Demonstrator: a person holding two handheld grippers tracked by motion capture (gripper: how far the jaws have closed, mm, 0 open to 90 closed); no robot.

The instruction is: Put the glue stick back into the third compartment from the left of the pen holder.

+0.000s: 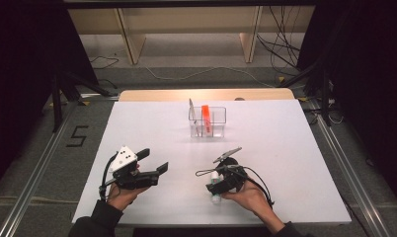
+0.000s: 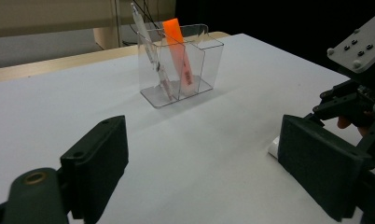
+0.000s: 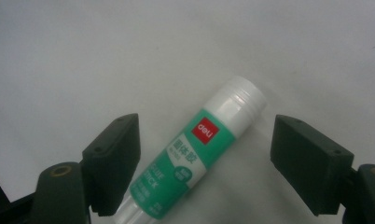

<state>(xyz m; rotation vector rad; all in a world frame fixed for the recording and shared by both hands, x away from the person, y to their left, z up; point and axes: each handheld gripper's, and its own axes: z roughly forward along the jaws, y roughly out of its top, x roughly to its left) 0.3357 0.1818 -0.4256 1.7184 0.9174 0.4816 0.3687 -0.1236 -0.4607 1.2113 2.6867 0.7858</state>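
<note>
A white glue stick (image 3: 195,149) with a green label and a red logo lies slantwise on the white table. It lies between the two jaws of my right gripper (image 3: 206,154), which stands open around it, pointing down at the table. From above, the right gripper (image 1: 214,186) is at the table's front right of centre, with the stick's white end (image 1: 215,198) poking out beneath it. My left gripper (image 1: 154,162) hovers at the front left, open, with nothing between its jaws. It points toward the clear organizer (image 2: 181,65).
The clear plastic organizer (image 1: 207,122) stands at the table's back centre, holding an orange marker (image 1: 205,112) and a slim white pen (image 2: 150,51). The right gripper (image 2: 358,98) also shows at the right of the left gripper view. Cables and shelf legs lie beyond the table.
</note>
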